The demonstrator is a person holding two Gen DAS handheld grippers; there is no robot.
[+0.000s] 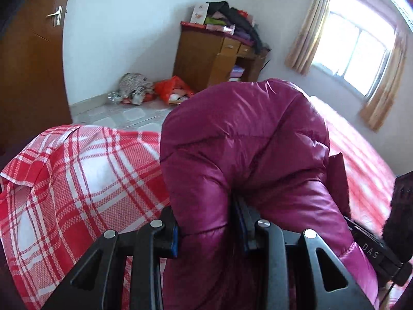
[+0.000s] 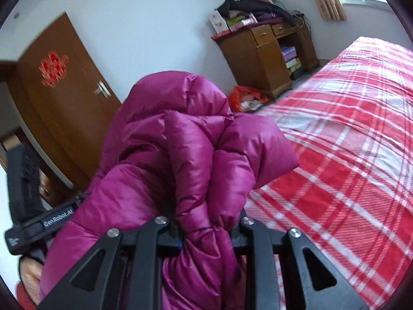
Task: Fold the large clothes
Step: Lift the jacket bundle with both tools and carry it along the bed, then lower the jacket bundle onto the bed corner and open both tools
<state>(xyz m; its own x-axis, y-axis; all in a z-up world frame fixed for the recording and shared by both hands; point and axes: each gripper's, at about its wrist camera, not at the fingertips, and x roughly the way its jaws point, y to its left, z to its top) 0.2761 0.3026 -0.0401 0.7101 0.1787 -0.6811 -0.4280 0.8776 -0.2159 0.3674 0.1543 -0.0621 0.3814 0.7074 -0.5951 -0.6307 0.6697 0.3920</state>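
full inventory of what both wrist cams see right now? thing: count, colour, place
down jacket: 1, magenta, bunched between both grippers' jaws, held up over the bed
bed sheet: 1, red and white plaid, covering the bed
desk: 1, brown wood, against the far wall
clothes pile: 1, mixed dark, purple and green, on the desk top
plastic bag: 1, orange-red, on the floor beside the desk
patterned bundle: 1, grey-white, on the floor by the wall
door: 1, brown, red paper decoration on it
curtains: 1 pair, beige, either side of the window
left gripper: 1, black, shut on the jacket
right gripper: 1, black, shut on the jacket
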